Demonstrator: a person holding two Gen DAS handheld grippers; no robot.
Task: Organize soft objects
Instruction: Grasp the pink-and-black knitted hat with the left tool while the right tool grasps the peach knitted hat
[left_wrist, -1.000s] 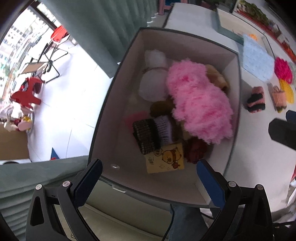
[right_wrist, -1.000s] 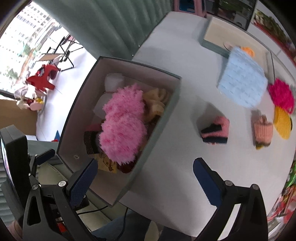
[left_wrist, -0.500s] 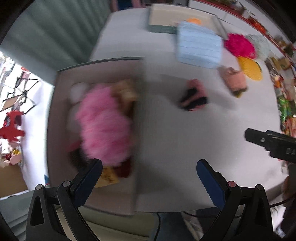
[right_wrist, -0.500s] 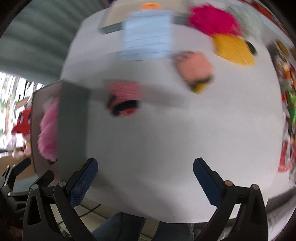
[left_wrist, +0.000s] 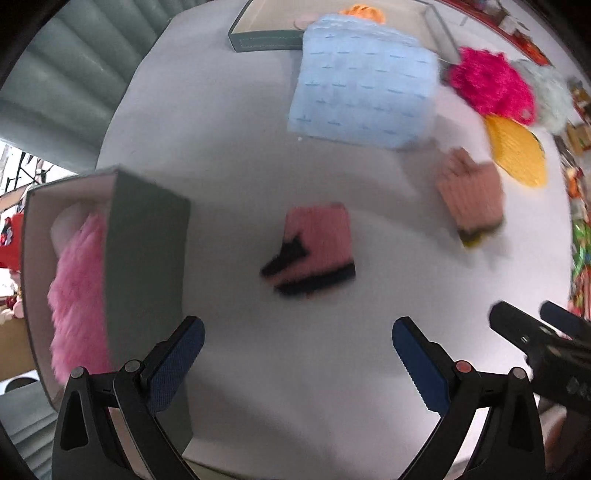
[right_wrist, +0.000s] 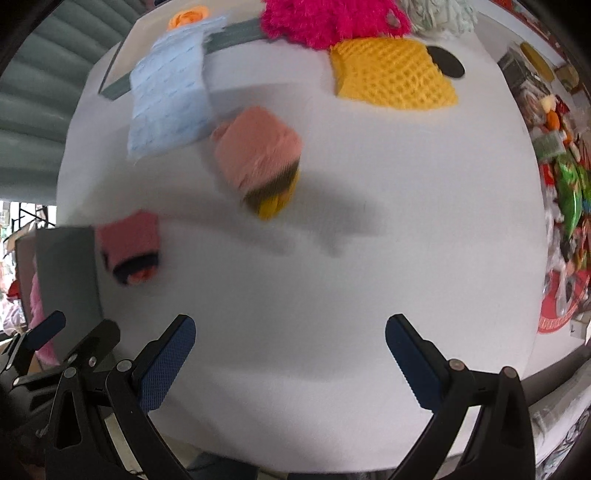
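A blurred pink-and-black knit piece (left_wrist: 314, 247) lies on the white bench (left_wrist: 258, 369), beside the grey box (left_wrist: 147, 240) that half hides pink fluff (left_wrist: 77, 291). Both the left hand-held gripper (left_wrist: 295, 354) and right hand-held gripper (right_wrist: 288, 354) hover spread, empty. No writing is legible.

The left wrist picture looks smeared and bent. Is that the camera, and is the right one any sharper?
Left wrist view: motion blur smears the pink-and-black sock and the box, while the tongs stay crisp; the fisheye bows the table. Right wrist view: the same blur on the peach sock; the yellow cloth is sharper, and soft shadows cross the table.
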